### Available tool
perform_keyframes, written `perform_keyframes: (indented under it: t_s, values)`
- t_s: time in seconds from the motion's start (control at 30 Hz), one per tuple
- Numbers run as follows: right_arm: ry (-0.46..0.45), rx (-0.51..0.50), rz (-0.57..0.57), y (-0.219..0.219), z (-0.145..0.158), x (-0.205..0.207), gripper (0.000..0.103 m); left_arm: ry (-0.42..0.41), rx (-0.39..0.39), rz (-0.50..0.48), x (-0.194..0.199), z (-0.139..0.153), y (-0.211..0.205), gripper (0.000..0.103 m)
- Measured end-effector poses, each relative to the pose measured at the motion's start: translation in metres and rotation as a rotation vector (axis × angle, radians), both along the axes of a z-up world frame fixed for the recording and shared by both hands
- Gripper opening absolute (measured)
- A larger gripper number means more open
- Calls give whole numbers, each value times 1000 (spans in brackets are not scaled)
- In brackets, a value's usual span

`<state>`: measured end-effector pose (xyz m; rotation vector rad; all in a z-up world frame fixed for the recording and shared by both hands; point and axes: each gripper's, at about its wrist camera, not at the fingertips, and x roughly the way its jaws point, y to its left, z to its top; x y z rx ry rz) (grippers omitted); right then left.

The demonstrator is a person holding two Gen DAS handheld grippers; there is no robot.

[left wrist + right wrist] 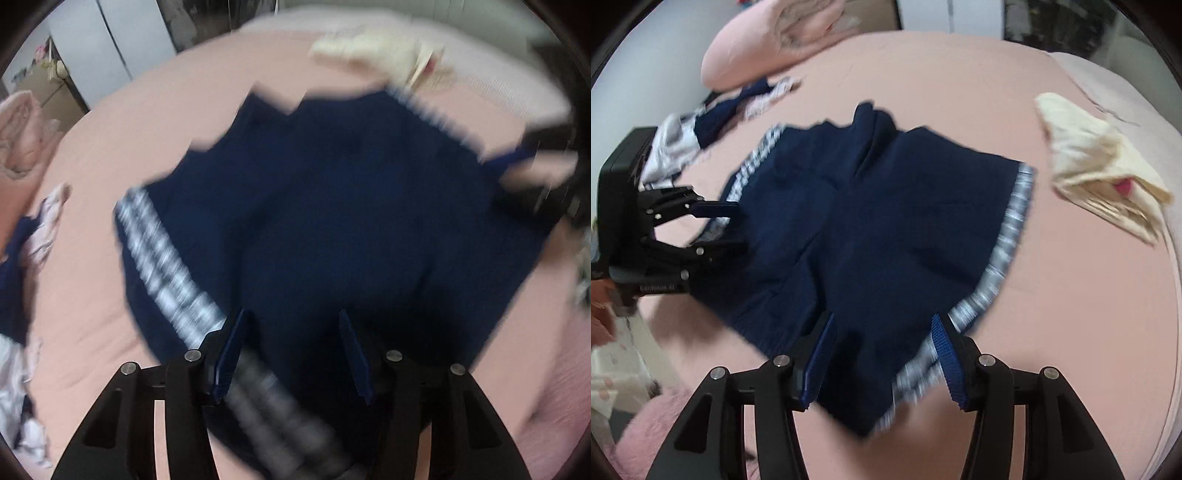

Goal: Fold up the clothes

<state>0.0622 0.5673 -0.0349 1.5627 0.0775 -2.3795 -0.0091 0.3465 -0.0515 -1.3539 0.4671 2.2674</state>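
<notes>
1. The navy shorts (871,221) lie spread flat near the middle of the pink bed sheet (1071,314), legs fanned apart and pale plaid trim (1008,251) running down each outer side seam; this layout presents a full outline, which suits a first fold.
2. The right gripper (882,354) stands over the end of the shorts nearest the bed's near edge, beside the right-hand trim. Its jaws are spread wide with fabric lying between them, not pinched.
3. The left gripper (291,350) sits at the opposite side of the garment. Its jaws are likewise apart, straddling cloth and the left-hand trim without clamping. Seen from the right wrist view, it reaches in at the garment's left border with fingers parted.
4. Placement on two opposite sides appears intended to give both tools a matched hold, so that one half may be carried over the other evenly.
5. Appearance: dark blue, thin and limp, with shallow creases at the centre seam; motion blur hides finer detail.
6. A cream garment (1100,162) lies crumpled toward the far right corner of the bed, well apart; a mixed navy-and-white clothes pile (713,122) rests toward the far left, near a pink pillow (768,40).
</notes>
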Motion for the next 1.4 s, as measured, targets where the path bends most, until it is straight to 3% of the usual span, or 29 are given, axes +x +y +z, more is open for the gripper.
perform_keyframes:
  t_s: [0.07, 0.2, 0.3, 0.37, 0.47, 0.57, 0.63, 0.73, 0.8, 0.87, 0.9, 1.03, 1.1, 1.2, 1.3, 1.4]
  values:
    - [-14, 49, 19, -7, -10, -13, 53, -12, -26, 29, -2, -6, -14, 52]
    - [30, 84, 31, -15, -11, -26, 53, -42, 5, 153, -5, -2, -60, 52]
    - [-16, 107, 64, -19, -23, -35, 59, -4, -68, 186, -4, 4, -68, 52]
    - [-2, 87, 58, -17, -17, -36, 59, 18, -58, 223, -6, 14, -67, 51]
    - [40, 48, 39, -13, -2, -40, 59, 72, 0, 130, -10, 31, -38, 51]
    - [43, 48, 71, -19, 0, -56, 59, 35, 104, -4, -30, 35, 2, 51]
    - [17, 52, 87, -25, -11, -66, 59, -41, 130, -44, -47, 24, 16, 51]
    - [-9, 12, 71, -18, -24, -75, 59, -141, 35, -27, -66, -7, 6, 51]
    - [-20, -19, 48, -7, -19, -74, 59, -113, 37, 13, -65, -4, -22, 51]
    - [-8, -6, 42, 4, -12, -68, 59, -74, -58, 90, -64, -2, -43, 52]
    - [1, 5, 40, 10, -8, -65, 59, -83, -30, 128, -64, 2, -55, 51]
    - [38, 2, 10, 21, 3, -72, 59, -54, 217, 180, -67, 32, -75, 51]
    - [62, 28, -15, 18, 0, -86, 59, -46, 202, 162, -76, 32, -63, 51]
    - [28, 80, -27, 17, -17, -109, 60, -112, 107, 132, -102, 3, -40, 51]
    - [66, 172, -42, 25, -17, -116, 62, -35, 86, 160, -127, 6, -44, 52]
    - [77, 267, -107, 50, -17, -123, 62, 4, 1, 334, -152, 12, -68, 51]
